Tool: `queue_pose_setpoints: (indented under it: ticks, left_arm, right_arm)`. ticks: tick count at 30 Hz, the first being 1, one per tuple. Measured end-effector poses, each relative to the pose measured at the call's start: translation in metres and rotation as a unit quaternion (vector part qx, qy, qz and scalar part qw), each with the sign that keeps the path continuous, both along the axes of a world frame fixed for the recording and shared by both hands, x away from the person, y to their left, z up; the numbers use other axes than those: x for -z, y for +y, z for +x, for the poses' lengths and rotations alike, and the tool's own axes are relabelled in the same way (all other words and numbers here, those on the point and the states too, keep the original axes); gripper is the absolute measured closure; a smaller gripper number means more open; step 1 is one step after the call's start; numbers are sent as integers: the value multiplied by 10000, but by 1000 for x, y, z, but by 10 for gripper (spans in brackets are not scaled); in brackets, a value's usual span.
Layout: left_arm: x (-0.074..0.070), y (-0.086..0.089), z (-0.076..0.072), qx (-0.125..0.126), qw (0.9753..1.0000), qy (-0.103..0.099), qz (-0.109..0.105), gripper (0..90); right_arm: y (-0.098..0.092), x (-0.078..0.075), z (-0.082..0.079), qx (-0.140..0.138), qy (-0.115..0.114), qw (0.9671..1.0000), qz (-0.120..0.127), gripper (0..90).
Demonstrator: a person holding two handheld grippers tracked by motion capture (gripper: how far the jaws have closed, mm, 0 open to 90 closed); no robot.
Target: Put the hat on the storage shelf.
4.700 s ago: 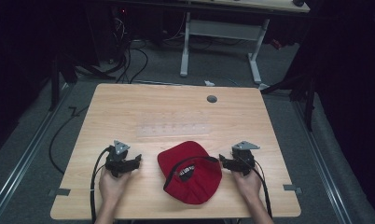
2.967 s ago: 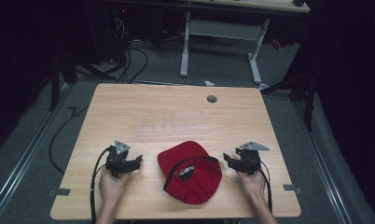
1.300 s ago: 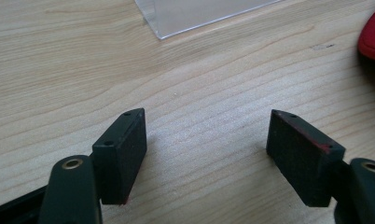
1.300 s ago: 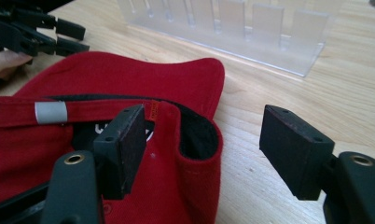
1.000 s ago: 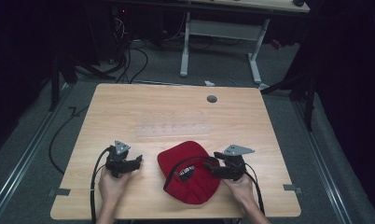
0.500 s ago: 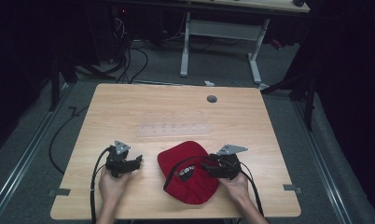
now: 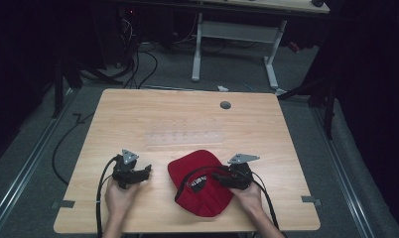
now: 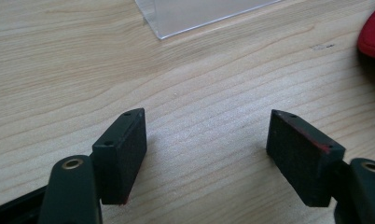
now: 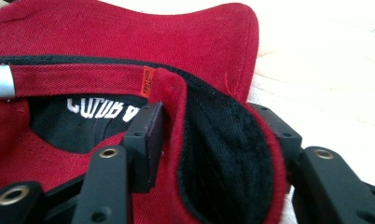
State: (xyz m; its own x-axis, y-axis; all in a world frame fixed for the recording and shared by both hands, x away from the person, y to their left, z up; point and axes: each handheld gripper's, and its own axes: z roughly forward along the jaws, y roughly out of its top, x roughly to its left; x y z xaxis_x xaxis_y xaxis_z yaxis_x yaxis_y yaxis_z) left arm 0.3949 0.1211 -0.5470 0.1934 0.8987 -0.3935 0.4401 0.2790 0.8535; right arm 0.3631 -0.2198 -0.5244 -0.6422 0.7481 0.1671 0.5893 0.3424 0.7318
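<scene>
A red cap [image 7: 202, 183] with black lining lies upside down at the table's near edge, a little right of centre. My right gripper [image 7: 216, 177] has come in from the right. In the right gripper view, my right gripper [image 9: 213, 135] stands open with the cap's folded back rim [image 9: 176, 102] between its jaws. The left pad [image 9: 146, 137] touches the red fabric. An orange tag [image 9: 148, 81] and a silver strap end [image 9: 0, 80] show on the cap's band. Left of the cap, my left gripper [image 7: 147, 171] rests on the wood, and its own view shows my left gripper [image 8: 206, 144] open and empty.
The wooden table [image 7: 138, 114] carries a clear plastic strip [image 7: 185, 138] across its middle, whose corner [image 8: 199, 14] lies ahead of the left jaws. A round cable grommet [image 7: 225, 105] sits near the far edge. Dark floor, cables and a desk frame [image 7: 237, 34] lie beyond.
My right gripper has moved left from the bare wood to the cap, and its jaws now straddle the cap's rim. The left gripper has stayed where it was.
</scene>
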Motion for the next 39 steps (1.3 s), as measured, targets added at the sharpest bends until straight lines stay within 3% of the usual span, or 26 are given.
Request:
queue_pose_setpoints:
  ticks: [9, 16, 23, 39]
  left_arm:
    - [0, 0, 0, -4, 10000, 0, -11, 290]
    - [0, 0, 0, 3, 10000, 0, 2, 289]
    - [0, 0, 0, 0, 10000, 0, -9, 289]
    - [0, 0, 0, -5, 10000, -2, -14, 289]
  right_arm:
    - [2, 1, -1, -81, -60, 9999, -9, 669]
    - [-2, -3, -2, -227, -6, 9995, 213, 779]
    - [-5, -6, -2, -237, 98, 9990, 364, 812]
    - [-18, -21, -7, -120, 125, 9989, 425, 827]
